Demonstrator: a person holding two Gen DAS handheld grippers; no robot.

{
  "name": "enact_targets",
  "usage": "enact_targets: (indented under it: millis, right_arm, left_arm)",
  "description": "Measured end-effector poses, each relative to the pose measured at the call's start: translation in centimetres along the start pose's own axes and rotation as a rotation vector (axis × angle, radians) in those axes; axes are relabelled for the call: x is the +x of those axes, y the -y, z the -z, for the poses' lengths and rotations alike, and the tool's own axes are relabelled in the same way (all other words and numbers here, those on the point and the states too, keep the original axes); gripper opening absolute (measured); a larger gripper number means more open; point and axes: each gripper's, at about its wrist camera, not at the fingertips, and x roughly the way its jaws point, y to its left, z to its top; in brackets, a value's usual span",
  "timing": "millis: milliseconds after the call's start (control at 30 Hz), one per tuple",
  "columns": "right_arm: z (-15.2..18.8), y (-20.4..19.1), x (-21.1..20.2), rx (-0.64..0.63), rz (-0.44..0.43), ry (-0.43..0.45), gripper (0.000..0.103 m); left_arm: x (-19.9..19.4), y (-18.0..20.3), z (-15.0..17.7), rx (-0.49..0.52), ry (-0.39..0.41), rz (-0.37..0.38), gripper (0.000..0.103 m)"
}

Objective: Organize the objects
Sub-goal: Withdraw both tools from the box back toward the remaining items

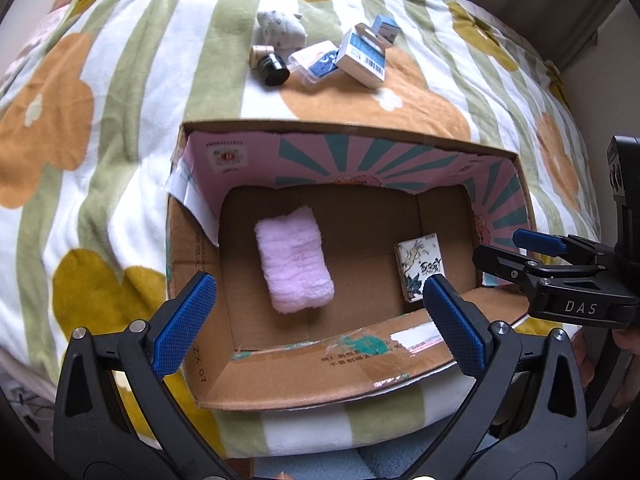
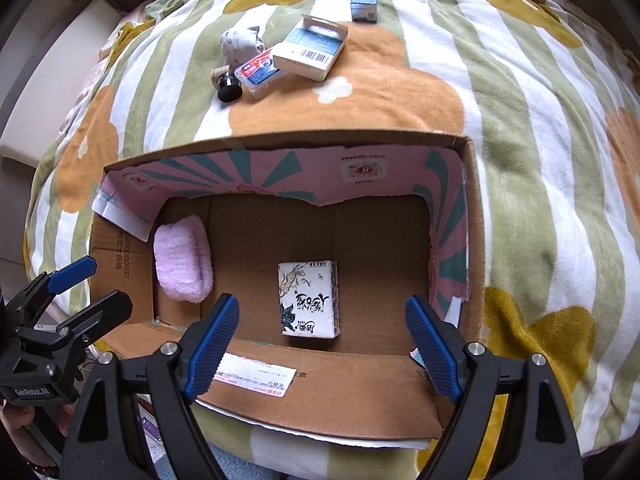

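An open cardboard box [image 1: 320, 352] [image 2: 320, 392] sits on a flowered blanket. Inside lie a folded pink towel [image 1: 294, 259] [image 2: 182, 264] and a white printed packet [image 1: 420, 269] [image 2: 309, 299]. Beyond the box lie a black jar [image 1: 273, 69] [image 2: 229, 89], a tan cylinder [image 1: 258, 54], a patterned pouch [image 1: 280, 26] [image 2: 239, 43], a clear blue-red case [image 1: 314, 62] [image 2: 260, 70], a white-blue carton [image 1: 362, 56] [image 2: 312, 48] and a small blue box [image 1: 386, 29] [image 2: 364, 8]. My left gripper [image 1: 316, 320] is open and empty over the box's near edge. My right gripper [image 2: 322, 344] is open and empty over the near edge.
The blanket [image 1: 100, 168] [image 2: 540, 200] covers a bed that drops off at the near edge. The right gripper shows at the right of the left wrist view [image 1: 520, 250]; the left gripper shows at the left of the right wrist view [image 2: 86, 286]. A pale wall [image 2: 44, 80] stands left.
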Motion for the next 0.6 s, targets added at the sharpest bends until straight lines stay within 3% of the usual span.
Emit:
enact_targets:
  millis: [600]
  right_arm:
    - [-4.9,-0.6,-3.7,0.069,-0.030,0.101,0.082]
  left_arm:
    - [-3.2,-1.5,-6.8,0.055,0.069,-0.007,0.103]
